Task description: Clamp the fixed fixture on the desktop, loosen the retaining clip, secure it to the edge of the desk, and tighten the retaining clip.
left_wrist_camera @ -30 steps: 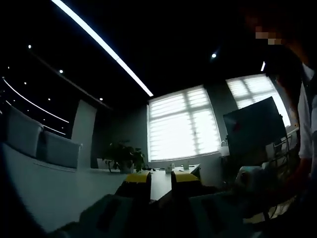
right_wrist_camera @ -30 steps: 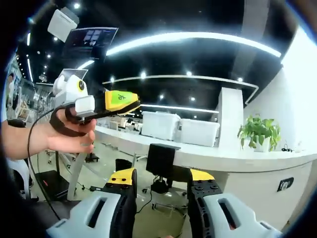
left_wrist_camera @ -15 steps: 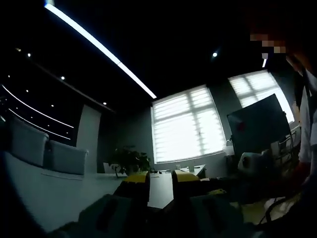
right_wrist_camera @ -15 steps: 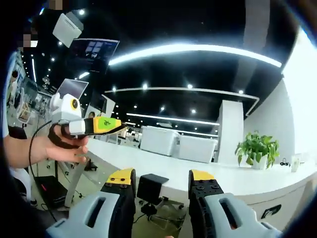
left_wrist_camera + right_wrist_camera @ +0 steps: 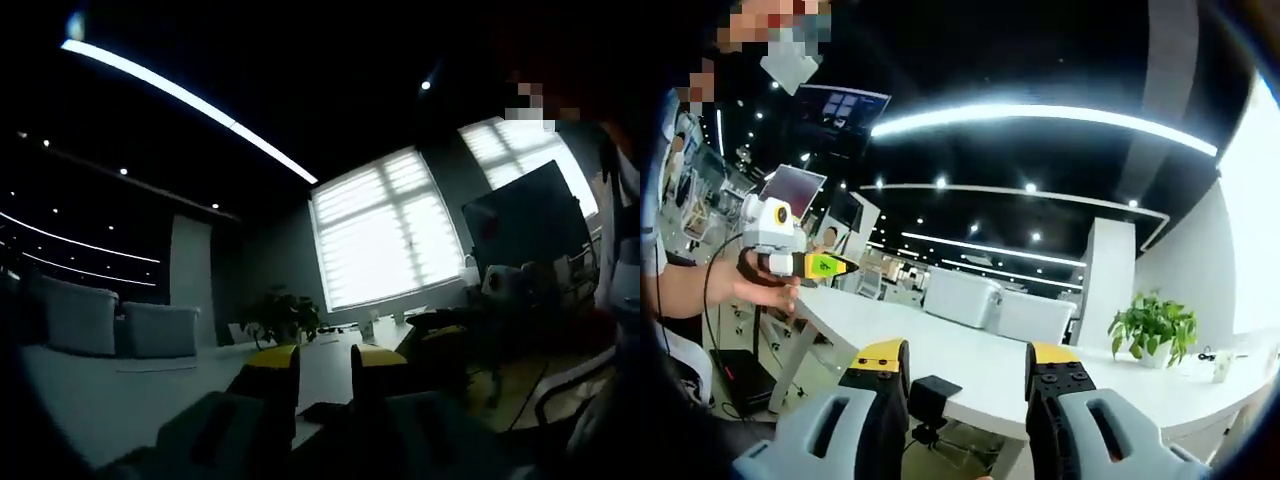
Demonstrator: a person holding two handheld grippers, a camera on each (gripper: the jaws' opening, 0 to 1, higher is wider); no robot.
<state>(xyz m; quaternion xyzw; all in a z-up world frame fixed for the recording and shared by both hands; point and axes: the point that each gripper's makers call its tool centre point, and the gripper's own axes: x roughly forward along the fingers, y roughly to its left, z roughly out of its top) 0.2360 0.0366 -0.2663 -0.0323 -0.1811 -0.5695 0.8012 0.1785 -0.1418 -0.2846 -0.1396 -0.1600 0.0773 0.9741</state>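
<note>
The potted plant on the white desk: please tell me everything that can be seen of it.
The potted plant is a small bushy green plant with many leaves, standing upright in a pale pot whose details are too small to tell. It stands on the white desk, at its far right end, in front of a bright white wall in the right gripper view. Nothing but the desk touches it. In the dim left gripper view it shows as a dark leafy shape near the bright window.

Right gripper [image 5: 966, 368], jaws apart, faces a white desk [image 5: 970, 352] and plant [image 5: 1152, 325].
</note>
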